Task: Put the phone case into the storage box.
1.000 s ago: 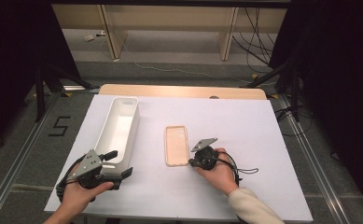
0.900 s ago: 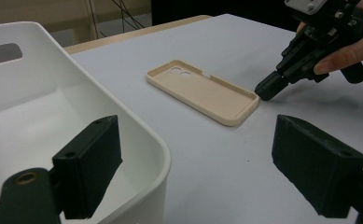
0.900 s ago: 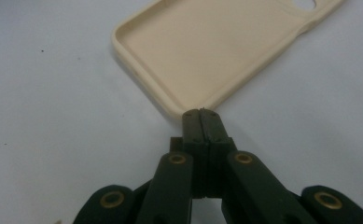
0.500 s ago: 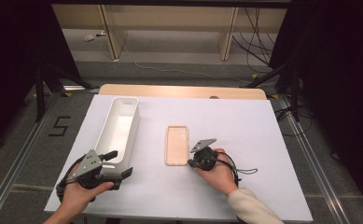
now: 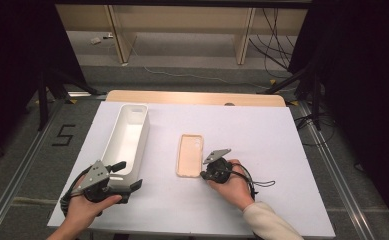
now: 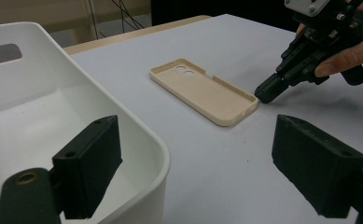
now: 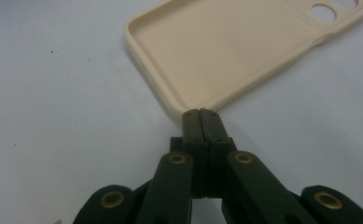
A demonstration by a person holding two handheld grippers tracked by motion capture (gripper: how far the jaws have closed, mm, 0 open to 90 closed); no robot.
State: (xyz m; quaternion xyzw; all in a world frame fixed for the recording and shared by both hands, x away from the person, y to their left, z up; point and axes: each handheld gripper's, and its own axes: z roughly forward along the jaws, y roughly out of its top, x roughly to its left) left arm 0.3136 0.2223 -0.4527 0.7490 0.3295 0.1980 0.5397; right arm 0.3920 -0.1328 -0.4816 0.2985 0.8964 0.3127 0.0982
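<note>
Right gripper, jaws pressed together, is touching the near corner of the beige phone case lying open-side up on the white table.

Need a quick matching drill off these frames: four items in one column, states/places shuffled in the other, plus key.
Items:
1. phone case
2. white bin
3. left gripper
4. right gripper

States:
A. jaws shut, tips at the near corner of the beige item
B. jaws open, one jaw over the white rim
C. lies flat, hollow side up, mid-table
D. long, empty, left part of the table

Pairs: 1-C, 2-D, 3-B, 4-A
</note>
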